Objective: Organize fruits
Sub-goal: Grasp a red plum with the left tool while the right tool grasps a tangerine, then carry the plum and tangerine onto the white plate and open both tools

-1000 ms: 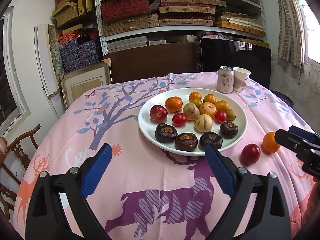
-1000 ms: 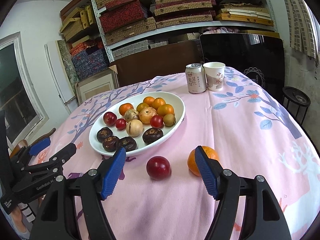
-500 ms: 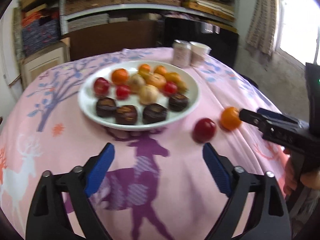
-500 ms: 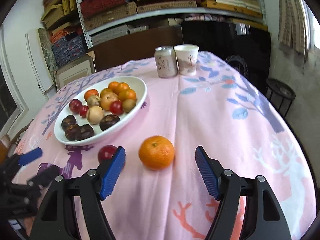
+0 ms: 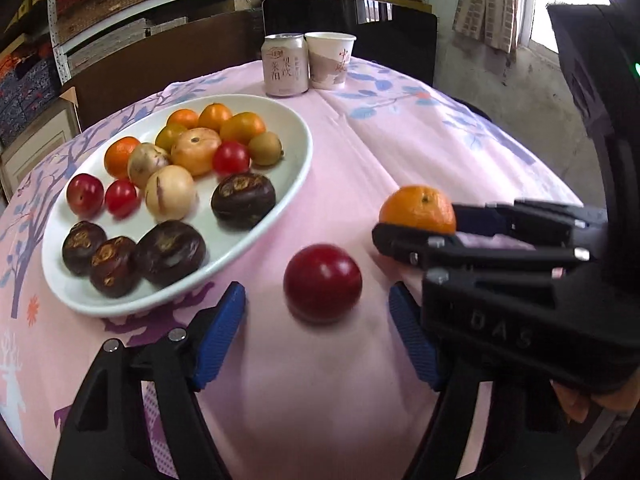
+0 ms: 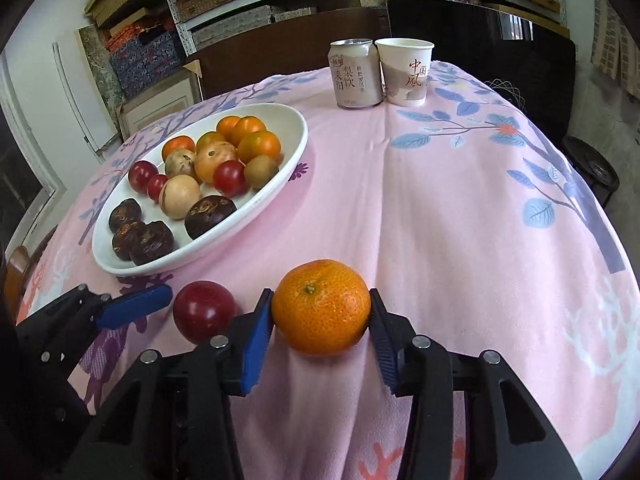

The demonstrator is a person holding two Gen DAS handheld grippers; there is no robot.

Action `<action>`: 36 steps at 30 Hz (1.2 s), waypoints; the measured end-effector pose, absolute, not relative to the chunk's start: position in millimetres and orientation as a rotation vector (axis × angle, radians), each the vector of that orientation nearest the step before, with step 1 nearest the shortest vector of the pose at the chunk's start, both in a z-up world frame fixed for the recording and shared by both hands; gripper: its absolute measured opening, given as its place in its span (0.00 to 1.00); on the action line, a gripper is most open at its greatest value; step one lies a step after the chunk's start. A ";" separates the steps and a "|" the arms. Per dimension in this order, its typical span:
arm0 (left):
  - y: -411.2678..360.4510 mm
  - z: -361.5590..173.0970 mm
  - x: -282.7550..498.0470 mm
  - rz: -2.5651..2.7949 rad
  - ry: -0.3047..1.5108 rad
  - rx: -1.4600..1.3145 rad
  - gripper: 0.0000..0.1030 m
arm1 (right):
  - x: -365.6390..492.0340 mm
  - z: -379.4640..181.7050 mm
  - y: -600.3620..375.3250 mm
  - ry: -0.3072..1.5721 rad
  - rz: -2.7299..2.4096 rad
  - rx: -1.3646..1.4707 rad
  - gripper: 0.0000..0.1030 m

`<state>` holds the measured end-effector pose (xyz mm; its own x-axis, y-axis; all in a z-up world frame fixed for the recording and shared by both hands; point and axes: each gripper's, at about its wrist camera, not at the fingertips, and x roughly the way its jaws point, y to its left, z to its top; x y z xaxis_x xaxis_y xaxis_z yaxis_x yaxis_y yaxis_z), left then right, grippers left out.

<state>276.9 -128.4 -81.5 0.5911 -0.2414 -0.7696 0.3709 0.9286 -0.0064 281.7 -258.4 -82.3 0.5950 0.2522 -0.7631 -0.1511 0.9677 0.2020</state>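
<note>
A white plate holds several oranges, tomatoes, plums and dark fruits. A loose red plum lies on the pink cloth by the plate's near rim. My left gripper is open, its blue pads either side of the plum and just short of it. A loose orange rests on the cloth to the plum's right. My right gripper has both pads against the orange's sides. It also shows in the left wrist view.
A drink can and a paper cup stand together at the table's far side. Dark chairs and shelves of boxes lie behind the table. The pink cloth drops off at the right edge.
Both grippers have moved forward and down toward the loose fruits. The right gripper has closed from wide open onto the orange. The left gripper has come up around the red plum.
</note>
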 end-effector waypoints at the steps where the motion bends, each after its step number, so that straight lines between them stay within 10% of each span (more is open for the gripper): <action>1: -128.1 -82.6 279.7 -0.367 0.878 0.143 0.64 | 281.6 -82.0 -259.3 0.908 0.234 0.128 0.45; 2: -128.3 -86.1 284.2 -0.390 0.907 0.123 0.46 | 281.5 -81.2 -261.4 0.910 0.230 0.142 0.45; 5: -126.9 -84.4 283.6 -0.406 0.898 0.108 0.37 | 281.2 -76.2 -273.0 0.893 0.208 0.191 0.45; 18: -71.3 -29.2 236.1 -0.334 0.760 0.083 0.37 | 254.4 -47.9 -287.0 0.743 0.208 0.278 0.45; 31: 20.3 -28.6 350.6 -0.115 0.816 -0.120 0.37 | 319.7 -34.7 -188.0 0.729 0.352 0.206 0.46; 36: 20.7 -36.2 350.6 -0.083 0.768 -0.083 0.85 | 318.5 -33.7 -199.0 0.667 0.334 0.202 0.65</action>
<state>350.6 20.7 -36.2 0.7164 -0.1051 -0.6897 0.0441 0.9934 -0.1055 318.5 -199.0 -33.7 0.7355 0.3660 -0.5701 -0.2377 0.9274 0.2887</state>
